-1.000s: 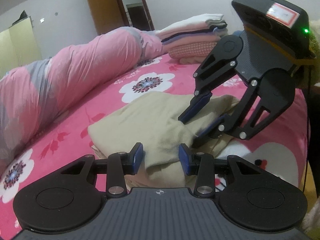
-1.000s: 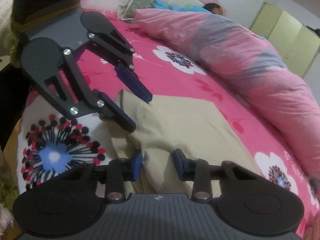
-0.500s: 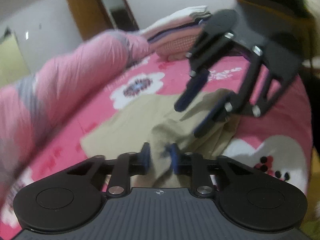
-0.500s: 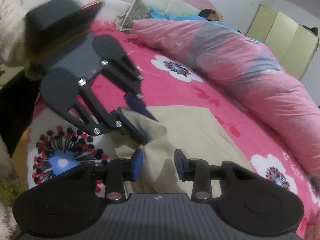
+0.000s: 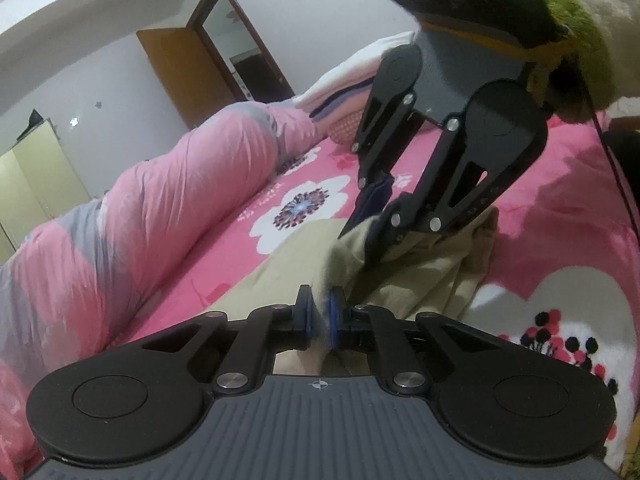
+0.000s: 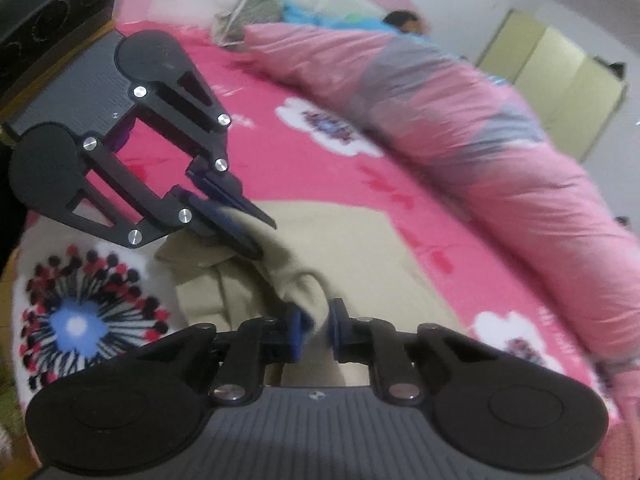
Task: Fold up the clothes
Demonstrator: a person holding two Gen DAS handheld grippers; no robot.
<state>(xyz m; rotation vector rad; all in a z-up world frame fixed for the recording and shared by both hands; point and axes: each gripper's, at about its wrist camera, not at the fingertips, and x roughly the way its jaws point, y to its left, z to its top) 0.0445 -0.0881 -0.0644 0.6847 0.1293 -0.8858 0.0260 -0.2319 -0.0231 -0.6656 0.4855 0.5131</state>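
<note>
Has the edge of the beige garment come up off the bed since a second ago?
Yes. The beige garment edge has risen off the pink sheet, now pinched between the right tongs and left tongs, whereas it lay flat before.

A bed with a bright pink sheet [image 5: 576,184] printed with white flowers carries everything. A beige garment [image 6: 360,248] lies crumpled on it near the edge. Alongside, farther in, a long pink and grey quilt [image 5: 132,216] stretches in a rolled heap. A stack of folded clothes [image 5: 344,92] rests at one end, and a patterned pillow [image 6: 252,12] at the other.
</note>
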